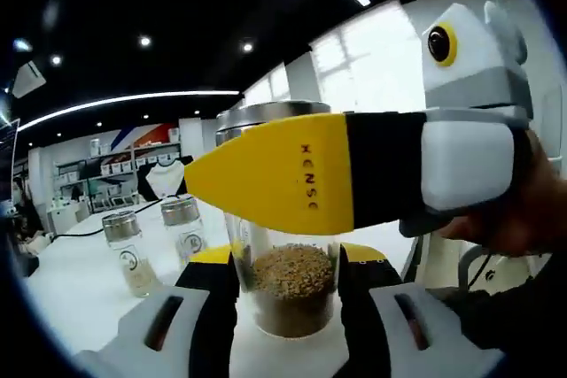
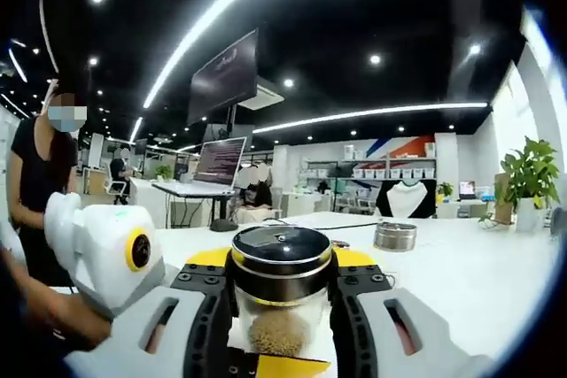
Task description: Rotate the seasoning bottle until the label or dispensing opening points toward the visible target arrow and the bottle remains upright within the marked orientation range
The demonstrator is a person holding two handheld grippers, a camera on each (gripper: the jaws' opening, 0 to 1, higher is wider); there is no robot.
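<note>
The white table (image 1: 71,289) is running back toward shelves; the left gripper (image 1: 288,294) is clamping the seasoning bottle (image 1: 292,294) low on its glass, while the right gripper (image 2: 282,303) is clamping its lid (image 2: 282,250) from above; turning slowly should be keeping it upright. It is sitting half full of grains (image 1: 294,272); beyond, left, two smaller jars (image 1: 155,241) are holding little.

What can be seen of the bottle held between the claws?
The bottle is clear, glass-like, upright on the white table, with a shiny metal lid over a dark collar. Brown granular seasoning fills its lower part. The left claw flanks it low, jaws at both sides; the right claw closes near the lid, its yellow jaw crossing the bottle in the left gripper view. No label or arrow is discernible.
</note>
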